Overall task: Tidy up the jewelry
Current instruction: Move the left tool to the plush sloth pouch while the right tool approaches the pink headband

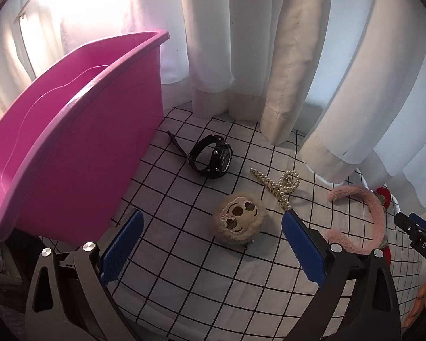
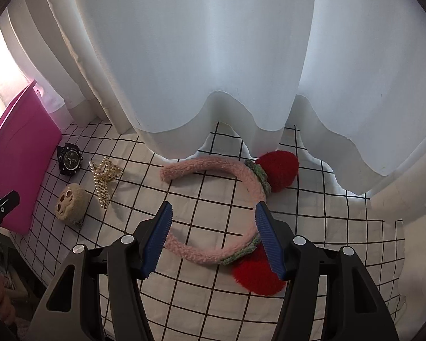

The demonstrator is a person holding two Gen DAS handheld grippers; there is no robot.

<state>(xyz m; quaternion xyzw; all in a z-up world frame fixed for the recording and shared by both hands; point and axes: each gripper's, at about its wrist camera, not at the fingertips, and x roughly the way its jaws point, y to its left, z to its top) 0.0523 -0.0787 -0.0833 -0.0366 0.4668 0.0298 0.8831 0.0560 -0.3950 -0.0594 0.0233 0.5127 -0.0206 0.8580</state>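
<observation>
Blue pads of my left gripper (image 1: 211,244) fill the bottom of the left wrist view, spread wide with nothing between them. Just ahead, at about 12 o'clock from the gap, lies the fuzzy tan plush charm (image 1: 239,221), face up on the checked cloth (image 1: 201,289). Beyond it at 11 o'clock the black watch (image 1: 213,156) stands on its strap, near the pink bin (image 1: 79,130), which fills the 9 to 10 o'clock side with its open top toward me. At 1 o'clock the pearl hair claw (image 1: 282,184) lies just beside the charm, and at 3 o'clock the pink headband (image 1: 369,204) curves away. White curtains (image 1: 269,56) hang behind it all.

From the right wrist, my right gripper (image 2: 213,234) also stands wide and holds nothing. The headband (image 2: 241,170) lies right under it: one fuzzy arm runs behind my left pad, and the far bend with a red pompom (image 2: 278,170) sits at 1 o'clock. A second red pompom (image 2: 255,275) is at 5 o'clock, by my right pad. Watch (image 2: 69,159), claw (image 2: 105,179) and charm (image 2: 71,203) cluster at 9 to 10 o'clock beside the bin (image 2: 20,156).

I judge nothing is packed yet, as far as I can see into the bin. I am lined up for the first picks: the right should drop onto the headband's band and close across it, the left onto the charm, then both carry toward the bin at 9 o'clock.
</observation>
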